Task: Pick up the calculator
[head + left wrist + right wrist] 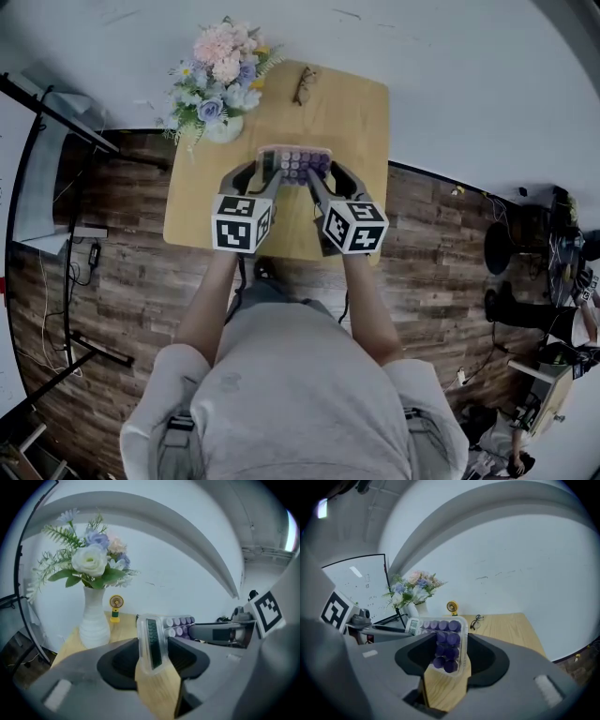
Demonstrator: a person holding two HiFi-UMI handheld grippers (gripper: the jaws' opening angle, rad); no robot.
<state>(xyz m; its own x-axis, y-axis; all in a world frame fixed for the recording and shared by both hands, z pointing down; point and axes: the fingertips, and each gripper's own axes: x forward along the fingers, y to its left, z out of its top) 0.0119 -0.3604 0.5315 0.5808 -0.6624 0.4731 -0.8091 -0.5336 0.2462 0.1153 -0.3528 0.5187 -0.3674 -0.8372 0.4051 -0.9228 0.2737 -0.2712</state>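
The pads of both grippers lie deep in their dark housings, so the exact contact lines are hard to make out. In the head view the jaws cover the two short ends of the calculator [293,163], and only its purple keys show between them. The left gripper view shows it nearly edge-on, display end foremost. The right gripper view shows the key end, with the far half cut off by the other gripper.

The left gripper [266,174] is clenched on the display end and the right gripper [317,180] on the key end. The calculator hangs between them, clear of the wooden table [356,122] and above its middle. Both forearms reach forward side by side. The grippers point slightly downward and converge, the left toward 1 o'clock and the right toward 11 o'clock, marker cubes facing up.

A white vase of artificial flowers [217,84] stands at the table's 10 o'clock corner. Eyeglasses [304,85] lie near the far edge at 12 o'clock, and a small yellow fan [116,607] stands just beside the vase. A whiteboard [354,585] stands off the table at 9 o'clock. Nothing lies between the grippers and the tabletop below.
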